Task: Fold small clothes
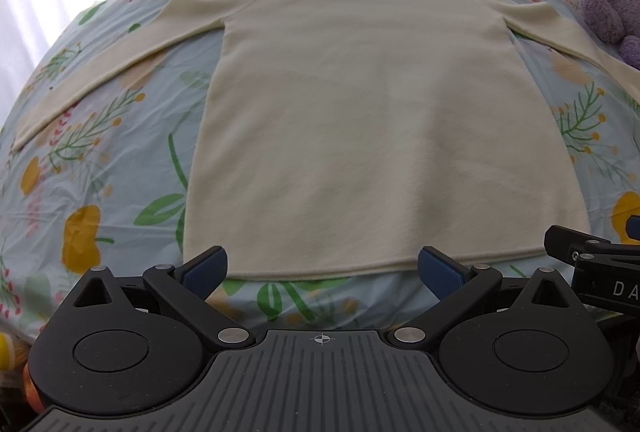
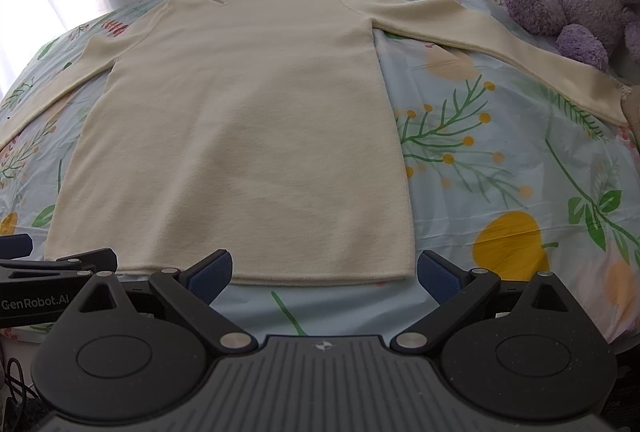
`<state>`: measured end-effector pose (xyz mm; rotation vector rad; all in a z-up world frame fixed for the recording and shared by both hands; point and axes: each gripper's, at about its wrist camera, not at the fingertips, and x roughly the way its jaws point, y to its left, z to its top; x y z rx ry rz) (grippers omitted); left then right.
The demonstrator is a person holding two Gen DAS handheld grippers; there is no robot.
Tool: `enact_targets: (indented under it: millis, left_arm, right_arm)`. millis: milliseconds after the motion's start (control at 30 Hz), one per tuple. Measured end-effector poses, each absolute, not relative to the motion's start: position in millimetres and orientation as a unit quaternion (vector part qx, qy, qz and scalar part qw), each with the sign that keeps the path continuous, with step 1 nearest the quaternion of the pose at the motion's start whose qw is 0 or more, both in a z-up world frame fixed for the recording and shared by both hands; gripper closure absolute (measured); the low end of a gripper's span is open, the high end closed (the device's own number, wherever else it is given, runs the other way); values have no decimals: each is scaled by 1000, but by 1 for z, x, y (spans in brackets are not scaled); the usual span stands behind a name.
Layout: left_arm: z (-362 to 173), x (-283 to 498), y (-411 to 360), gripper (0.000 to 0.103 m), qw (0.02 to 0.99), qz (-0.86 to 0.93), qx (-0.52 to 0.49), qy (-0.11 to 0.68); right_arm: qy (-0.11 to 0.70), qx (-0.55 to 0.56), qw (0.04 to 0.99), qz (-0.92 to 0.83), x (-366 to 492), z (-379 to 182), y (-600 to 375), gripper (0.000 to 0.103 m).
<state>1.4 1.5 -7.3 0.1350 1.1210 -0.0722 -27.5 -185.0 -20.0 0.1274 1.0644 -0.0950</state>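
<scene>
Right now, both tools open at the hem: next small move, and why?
Probably swing the right tool toward the right sleeve to fold it across the body. The cream sweater lies flat and spread on the floral sheet, both sleeves out, nothing folded yet. Both tools stand open and empty; the left tool sits at the hem.

- In the left wrist view, the purple teddy bear (image 1: pixel 612 4) was cut off by the right edge of the frame, its face out of sight.
- There too, the right claw (image 1: pixel 600 256) showed only as a black part at the lower right edge, its fingers out of view.
- In the right wrist view, the cream sweater (image 2: pixel 240 120) lost the end of its left sleeve past the left edge.
- The left claw (image 2: pixel 24 264) was cropped at the lower left edge.
</scene>
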Motion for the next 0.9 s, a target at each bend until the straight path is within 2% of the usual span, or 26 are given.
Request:
enact_targets:
  millis: [900]
  left_arm:
    - [-10, 3, 5, 0, 844, -28, 61, 533]
  right_arm:
    - [505, 63, 860, -38, -28, -22, -183, 4]
